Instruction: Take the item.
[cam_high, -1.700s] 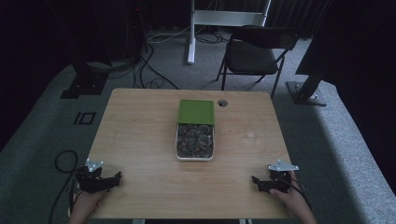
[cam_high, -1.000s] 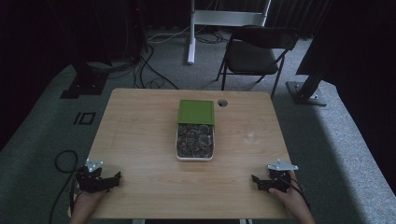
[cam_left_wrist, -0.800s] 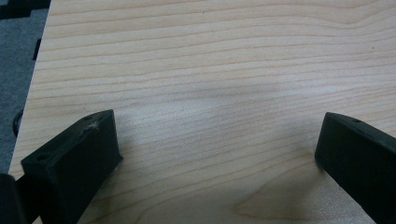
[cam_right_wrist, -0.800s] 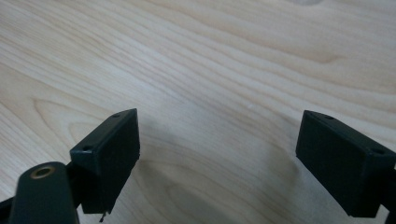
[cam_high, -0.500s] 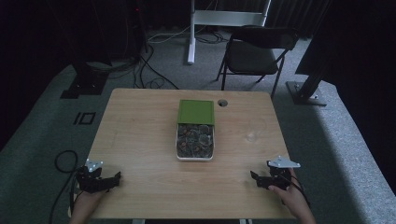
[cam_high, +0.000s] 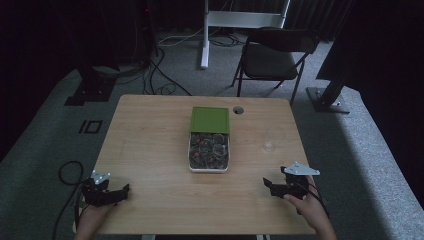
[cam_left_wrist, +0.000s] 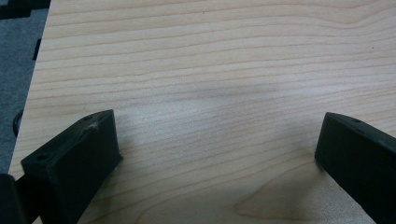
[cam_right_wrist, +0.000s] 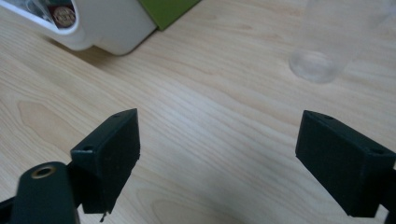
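High view — both claws gape, left claw (cam_high: 120, 190) near table (cam_high: 150, 150) edge.

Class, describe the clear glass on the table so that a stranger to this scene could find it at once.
Start at the wooden table, whose middle holds a white tub with a green lid slid back. Look right of the tub, toward the right gripper. There stands the clear glass, see-through and nearly invisible, unlike the opaque tub.

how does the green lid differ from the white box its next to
The green lid is flat, opaque green and bare on top; the white box is a deeper container, open, filled with small dark items. The lid lies at the box's far end, toward the chair; the box is nearer the person. Whether they overlap or just touch, I cannot tell. Both are rectangular and lie in line mid-table.
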